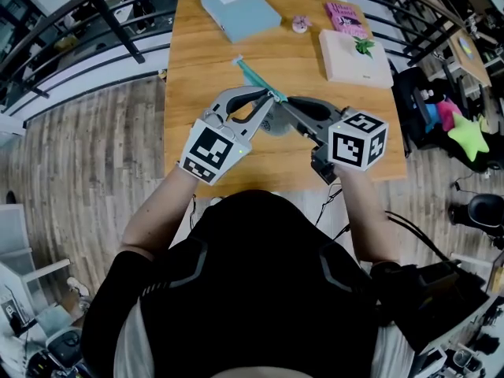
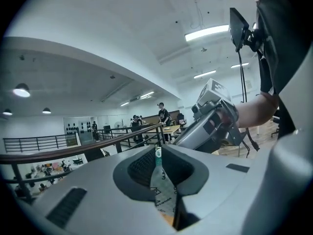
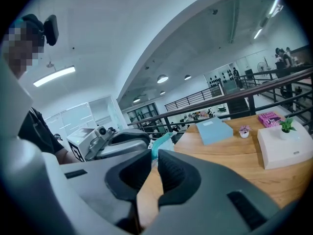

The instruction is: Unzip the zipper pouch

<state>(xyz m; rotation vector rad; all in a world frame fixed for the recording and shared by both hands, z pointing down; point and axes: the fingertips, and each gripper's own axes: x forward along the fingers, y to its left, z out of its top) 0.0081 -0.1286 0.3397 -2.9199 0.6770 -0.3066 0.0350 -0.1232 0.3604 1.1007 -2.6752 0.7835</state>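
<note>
**Wooden table (image 1: 197, 53) below, pouch pinched from both sides**

The left gripper (image 2: 157, 156) is clamped on the printed body of the zipper pouch (image 2: 159, 182). The right gripper (image 3: 152, 161) pinches its teal zipper edge, tip to tip with the left. The pouch hangs above mid-table. The grips look set, the zipper seemingly unopened. Next, the left should anchor while the right draws along the teal edge. Whether the right has the pull tab is unclear.

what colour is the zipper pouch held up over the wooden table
Teal, as far as the slim zipper pouch shows; clearest in the head view.
</note>
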